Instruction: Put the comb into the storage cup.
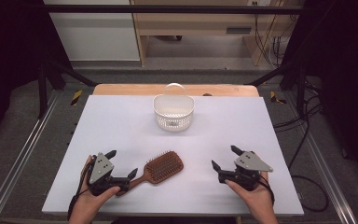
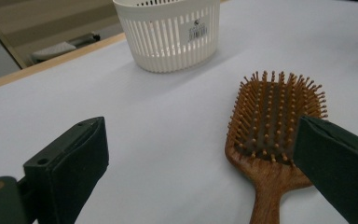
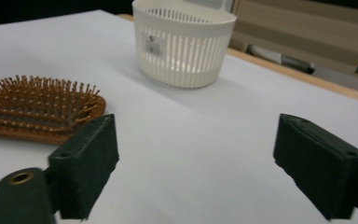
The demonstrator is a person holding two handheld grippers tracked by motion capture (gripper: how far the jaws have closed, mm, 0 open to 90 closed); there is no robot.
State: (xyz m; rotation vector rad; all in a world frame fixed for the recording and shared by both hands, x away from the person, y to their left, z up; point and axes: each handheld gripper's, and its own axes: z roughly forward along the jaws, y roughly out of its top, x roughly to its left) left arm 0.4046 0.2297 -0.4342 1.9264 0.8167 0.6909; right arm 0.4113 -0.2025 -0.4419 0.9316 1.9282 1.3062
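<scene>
While both grippers, left (image 1: pixel 121 164) and right (image 1: pixel 224 157), rest wide open and empty near the table's (image 1: pixel 121 121) front edge, the basket (image 1: pixel 173 111) stands apart; its contents cannot be determined.

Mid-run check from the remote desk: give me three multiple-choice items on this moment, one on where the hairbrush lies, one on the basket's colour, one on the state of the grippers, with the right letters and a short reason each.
1. Where does the hairbrush lie?
A. On the table, near the left gripper
B. Inside the basket
C. Beside the right gripper, touching it

2. What colour is the slatted basket?
A. Black
B. White
C. Red

3. How do the two grippers stand?
A. Both shut on the hairbrush
B. Left open, right shut
C. Both open, holding nothing

Key:
1 A: the high view shows the brush flat on the white table, bristles up, its handle toward the left gripper.
2 B: its walls show white in all three views.
3 C: each gripper view shows its jaws wide apart with bare table between them; the right gripper is well clear of the brush.
</scene>
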